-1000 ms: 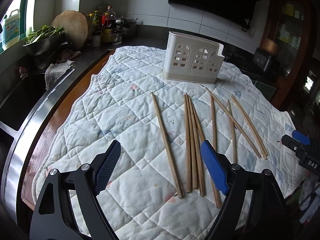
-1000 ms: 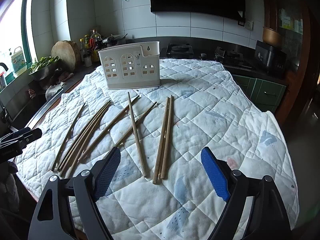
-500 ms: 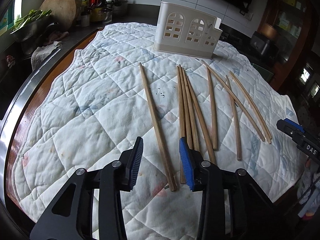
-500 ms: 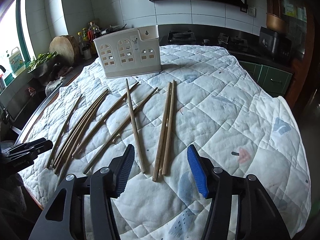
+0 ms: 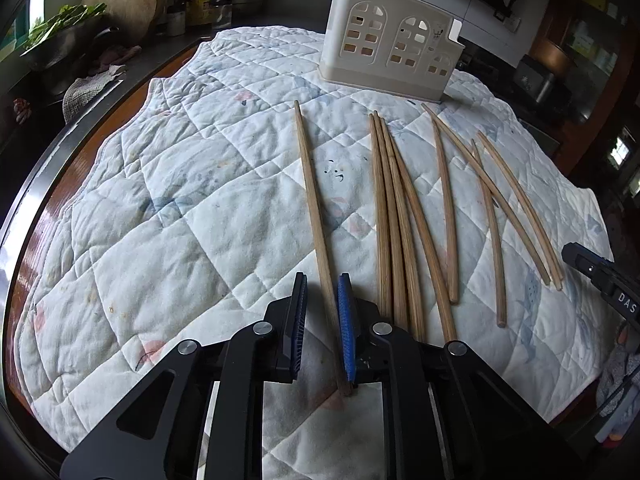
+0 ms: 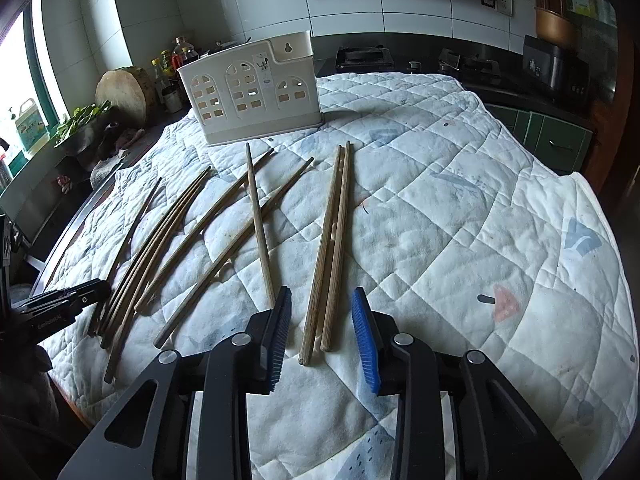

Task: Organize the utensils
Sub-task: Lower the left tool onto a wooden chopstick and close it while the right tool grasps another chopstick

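Right now my left gripper [image 5: 323, 308] straddles the near end of a single chopstick [image 5: 314, 208], jaws closing, pads not yet pinching. It runs lengthwise from near to far, toward the white utensil holder [image 5: 390, 46]. My right gripper [image 6: 322, 330] is likewise closing around a pair of chopsticks [image 6: 330, 248], also lying near to far, pads clear. Loose chopsticks [image 6: 160, 248] lie between on the quilted cloth [image 6: 460, 240]. I cannot see inside the holder.

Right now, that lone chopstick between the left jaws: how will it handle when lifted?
The lone chopstick looks like thin wood: probably stiff and light. Left gripper, jaws closing, straddles its near end, so it may droop. It looks round, likely to roll on the quilt.
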`<state>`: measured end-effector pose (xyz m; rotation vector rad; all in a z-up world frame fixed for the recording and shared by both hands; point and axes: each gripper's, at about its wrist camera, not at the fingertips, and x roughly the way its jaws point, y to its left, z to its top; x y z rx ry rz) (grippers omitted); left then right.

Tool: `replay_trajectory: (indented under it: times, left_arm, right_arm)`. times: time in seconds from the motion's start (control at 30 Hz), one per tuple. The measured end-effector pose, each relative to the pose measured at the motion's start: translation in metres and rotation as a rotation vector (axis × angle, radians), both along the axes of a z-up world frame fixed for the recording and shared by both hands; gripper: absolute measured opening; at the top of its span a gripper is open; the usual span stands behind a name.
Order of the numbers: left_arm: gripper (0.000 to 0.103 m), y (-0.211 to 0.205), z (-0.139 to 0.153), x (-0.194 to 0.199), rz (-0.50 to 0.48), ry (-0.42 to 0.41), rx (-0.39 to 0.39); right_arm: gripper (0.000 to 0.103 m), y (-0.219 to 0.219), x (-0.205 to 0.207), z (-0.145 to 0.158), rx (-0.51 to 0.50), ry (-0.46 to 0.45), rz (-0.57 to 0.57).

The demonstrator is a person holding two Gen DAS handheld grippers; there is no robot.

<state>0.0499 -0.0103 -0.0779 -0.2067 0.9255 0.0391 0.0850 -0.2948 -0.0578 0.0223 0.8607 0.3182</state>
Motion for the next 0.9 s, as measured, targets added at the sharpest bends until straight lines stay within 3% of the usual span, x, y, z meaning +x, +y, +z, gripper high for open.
replay_trajectory:
  times: [0.33,0.9]
  left_arm:
    - [0.015,0.0,-0.001,0.001,0.0,0.001,0.007]
    - [0.014,0.001,-0.003,0.002,0.01,-0.015,-0.008]
  right_arm:
    - [0.012,0.002,0.013,-0.013,-0.024,0.029,-0.021]
    - [0.008,0.006,0.017,-0.02,-0.051,0.027,-0.032]
